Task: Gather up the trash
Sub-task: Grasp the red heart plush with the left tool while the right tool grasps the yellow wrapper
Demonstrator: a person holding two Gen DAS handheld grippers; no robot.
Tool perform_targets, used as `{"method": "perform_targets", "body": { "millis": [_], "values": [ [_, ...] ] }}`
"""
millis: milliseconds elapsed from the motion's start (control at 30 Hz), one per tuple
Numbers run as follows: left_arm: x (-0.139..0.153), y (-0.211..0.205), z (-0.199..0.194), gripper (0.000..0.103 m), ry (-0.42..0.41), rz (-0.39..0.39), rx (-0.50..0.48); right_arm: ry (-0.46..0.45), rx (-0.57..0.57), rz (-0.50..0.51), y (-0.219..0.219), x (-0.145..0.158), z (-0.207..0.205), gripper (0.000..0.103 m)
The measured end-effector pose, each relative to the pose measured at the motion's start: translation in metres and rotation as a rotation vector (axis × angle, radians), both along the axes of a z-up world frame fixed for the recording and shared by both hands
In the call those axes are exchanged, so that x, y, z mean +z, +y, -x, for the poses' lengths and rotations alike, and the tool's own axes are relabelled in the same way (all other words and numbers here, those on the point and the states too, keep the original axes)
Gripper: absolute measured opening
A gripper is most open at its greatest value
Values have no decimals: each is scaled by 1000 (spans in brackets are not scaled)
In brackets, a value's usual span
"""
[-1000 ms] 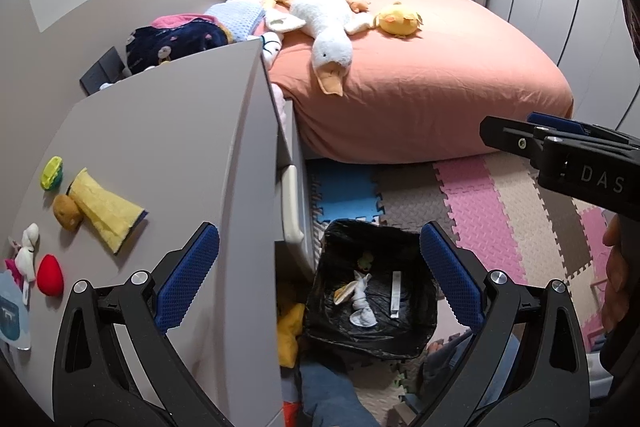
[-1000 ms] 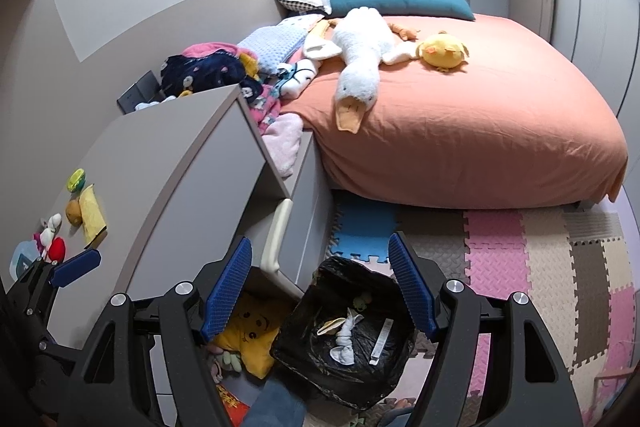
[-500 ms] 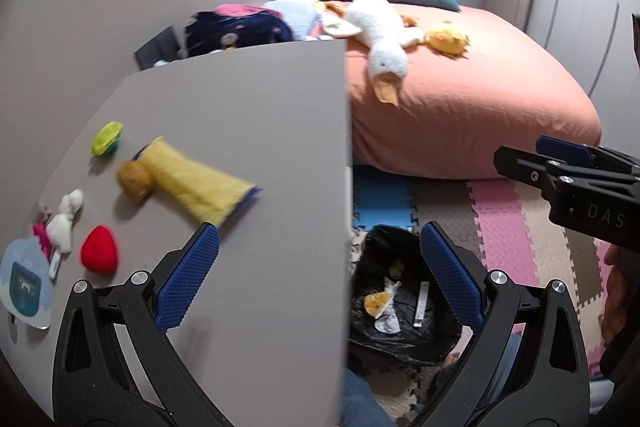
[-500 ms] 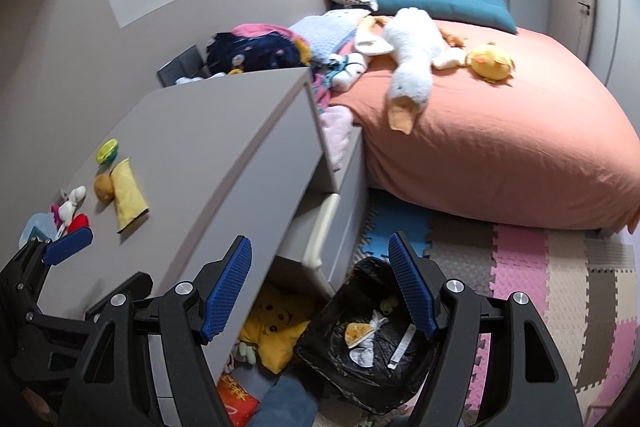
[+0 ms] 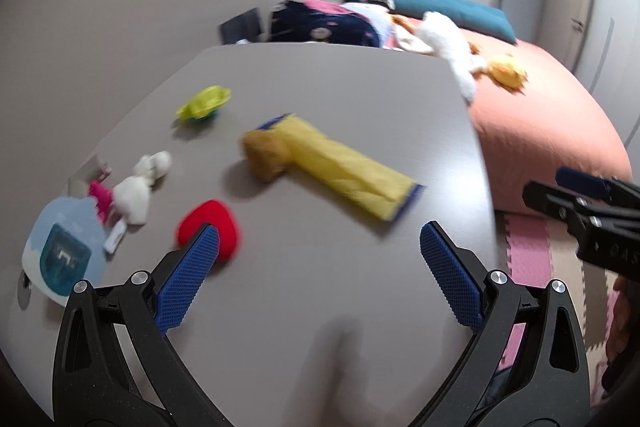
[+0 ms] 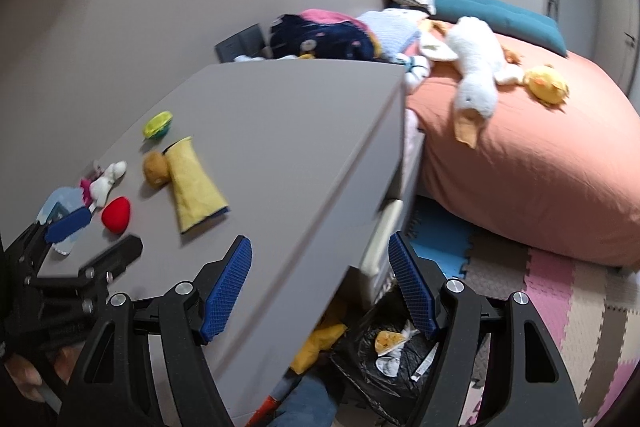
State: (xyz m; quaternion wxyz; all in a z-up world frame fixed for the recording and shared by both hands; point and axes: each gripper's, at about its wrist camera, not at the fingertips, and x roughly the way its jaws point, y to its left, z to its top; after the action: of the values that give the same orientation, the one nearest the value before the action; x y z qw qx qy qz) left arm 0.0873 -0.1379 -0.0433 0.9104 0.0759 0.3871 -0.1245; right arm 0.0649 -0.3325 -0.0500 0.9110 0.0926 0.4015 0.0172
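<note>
My left gripper is open and empty above the grey dresser top. On the top lie a yellow wrapper with a brown lump, a red piece, a green-yellow piece and a small white toy. My right gripper is open and empty over the dresser's front edge. A black trash bag with scraps in it stands on the floor below. The left gripper also shows in the right wrist view.
A bed with an orange cover holds a white goose plush and a yellow duck plush. Foam floor mats lie beside it. A blue-white device sits at the dresser's left. A drawer hangs open.
Both grippers have swung left and up, from over the trash bag toward the dresser top. The left gripper now sits over the dresser items. Both stay open.
</note>
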Motion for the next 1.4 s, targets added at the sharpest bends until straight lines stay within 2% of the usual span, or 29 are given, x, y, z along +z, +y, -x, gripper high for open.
{"method": "perform_targets", "body": {
  "millis": [233, 533, 633, 833, 1200, 1267, 1400],
  "values": [
    [-6, 42, -22, 87, 16, 40, 109, 4, 77, 33, 34, -1, -23, 72],
    [-20, 63, -44, 82, 55, 28, 128, 23, 137, 60, 64, -6, -53, 72],
    [-22, 64, -48, 74, 65, 27, 136, 29, 152, 66, 72, -7, -62, 72],
    [-30, 70, -57, 49, 105, 52, 137, 40, 198, 84, 90, -7, -81, 72],
    [-32, 76, -57, 48, 111, 82, 152, 81, 266, 158, 128, -19, -113, 71],
    [-31, 76, -57, 48, 111, 77, 151, 88, 274, 162, 131, -21, -117, 63],
    [-31, 76, -57, 48, 111, 78, 151, 112, 271, 178, 135, -26, -126, 55]
  ]
}}
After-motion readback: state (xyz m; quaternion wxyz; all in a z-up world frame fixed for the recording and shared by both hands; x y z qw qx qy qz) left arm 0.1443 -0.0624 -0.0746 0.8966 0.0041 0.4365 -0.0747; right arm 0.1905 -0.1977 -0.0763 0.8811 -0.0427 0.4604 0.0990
